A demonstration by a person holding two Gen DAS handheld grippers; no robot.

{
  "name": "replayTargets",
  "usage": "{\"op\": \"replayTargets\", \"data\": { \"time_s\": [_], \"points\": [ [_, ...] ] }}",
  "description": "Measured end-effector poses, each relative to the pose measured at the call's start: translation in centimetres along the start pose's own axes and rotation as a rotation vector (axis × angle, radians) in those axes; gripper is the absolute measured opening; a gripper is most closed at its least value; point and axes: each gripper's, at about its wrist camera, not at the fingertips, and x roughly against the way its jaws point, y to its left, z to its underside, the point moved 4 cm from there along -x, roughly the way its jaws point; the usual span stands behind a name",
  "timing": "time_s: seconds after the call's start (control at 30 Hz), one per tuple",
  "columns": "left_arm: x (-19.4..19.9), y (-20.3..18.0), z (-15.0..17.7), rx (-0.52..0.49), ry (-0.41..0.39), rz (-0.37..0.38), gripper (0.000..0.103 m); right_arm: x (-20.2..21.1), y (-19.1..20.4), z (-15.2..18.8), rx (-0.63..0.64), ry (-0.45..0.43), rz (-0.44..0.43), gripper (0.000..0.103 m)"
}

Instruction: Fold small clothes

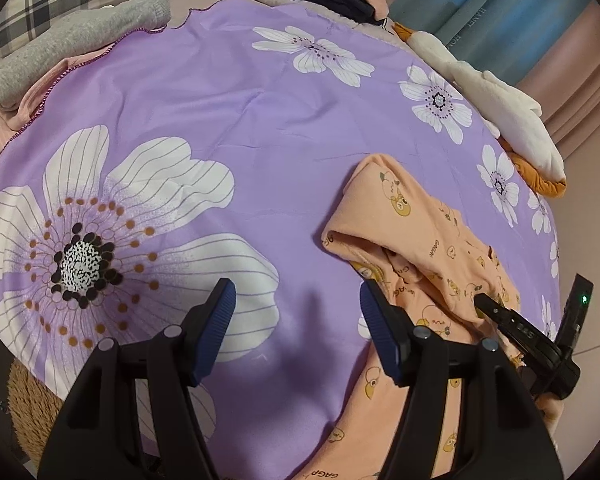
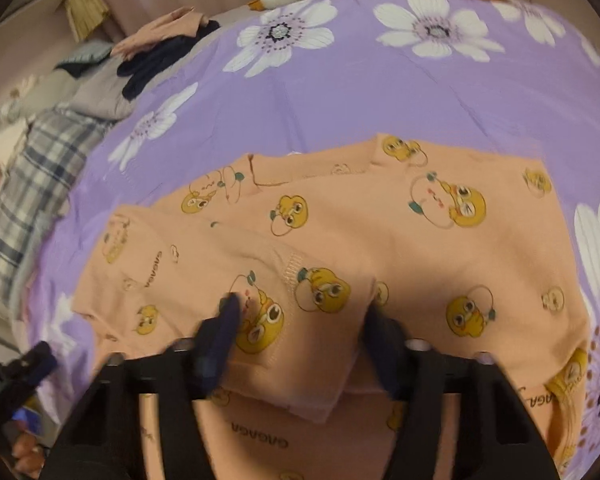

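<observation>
The peach printed garment [image 1: 424,240] runs off the lower edge of the left wrist view, its near part hidden behind the left gripper [image 1: 298,312]. In the right wrist view the right gripper's fingers [image 2: 224,320] are motion-blurred, and the plaid pillow [image 2: 28,184] smears at the left edge.

**Peach garment, partly folded**

A small peach-orange garment [image 2: 340,232] printed with yellow cartoon ducks and "GAGAGA" lettering lies on a purple floral sheet [image 1: 228,92]. Seen from the left wrist, it sits rumpled at the near right [image 1: 416,240], one layer doubled over another, a stitched hem showing.
</observation>
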Motion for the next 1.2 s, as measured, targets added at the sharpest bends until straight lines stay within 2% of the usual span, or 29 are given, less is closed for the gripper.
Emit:
{"op": "replayTargets", "data": {
  "time_s": [0.07, 0.13, 0.17, 0.3, 0.57, 0.77, 1.2],
  "points": [
    [0.1, -0.1, 0.2, -0.009, 0.0, 0.003, 0.064, 0.1, 0.0, -0.3, 0.026, -0.01, 0.045, 0.02],
    [0.1, -0.2, 0.3, -0.015, 0.001, 0.006, 0.064, 0.5, 0.3, -0.4, 0.028, -0.016, 0.014, 0.01],
    [0.2, -0.2, 0.3, -0.017, 0.001, 0.008, 0.064, 0.9, 0.4, -0.5, 0.024, -0.021, -0.005, 0.009],
    [0.1, -0.2, 0.4, -0.02, 0.003, 0.008, 0.064, 2.9, 1.9, -1.7, 0.082, -0.084, 0.021, 0.009],
    [0.2, -0.3, 0.6, -0.017, 0.007, 0.007, 0.064, 7.9, 4.5, -6.1, 0.142, -0.218, -0.036, 0.009],
    [0.4, -0.4, 0.6, -0.022, 0.012, 0.004, 0.064, 10.8, 5.3, -7.7, 0.157, -0.295, -0.064, 0.009],
    [0.7, -1.9, 0.6, -0.07, 0.015, 0.035, 0.065, 12.9, 2.8, -7.8, 0.089, -0.344, -0.066, 0.009]
  ]
}}
